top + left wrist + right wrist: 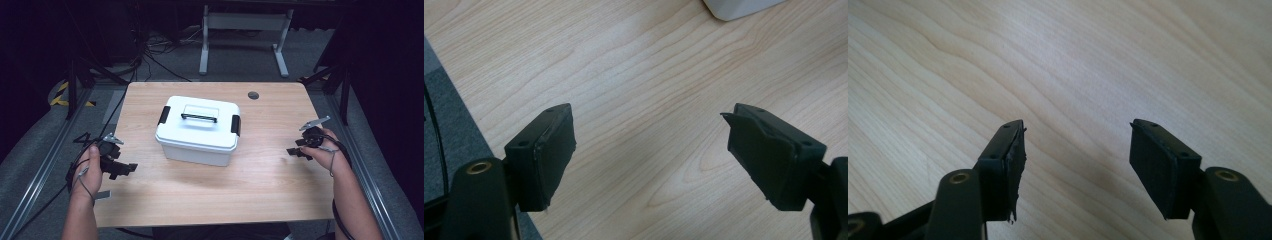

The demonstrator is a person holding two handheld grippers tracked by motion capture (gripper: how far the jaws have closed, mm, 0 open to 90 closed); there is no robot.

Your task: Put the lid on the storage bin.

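Note:
A white plastic storage box [198, 131] with a black handle and black side latches stands closed in the middle of the wooden table [260, 185]. My left gripper [125, 169] rests low at the table's left edge, open, nothing between its jaws; its own view has the left gripper [649, 150] over bare wood, with a corner of the white box [739, 7] at the top. My right gripper [294, 151] hovers near the right edge, open and empty, apart from the box. Bare wood lies under the right gripper [1075, 150] in its own view.
A round grey cable port [253, 95] sits in the table's far right part. Behind the table stands a white frame [240, 30] on grey carpet, with cables on the floor at the left. Metal rails run along both sides.

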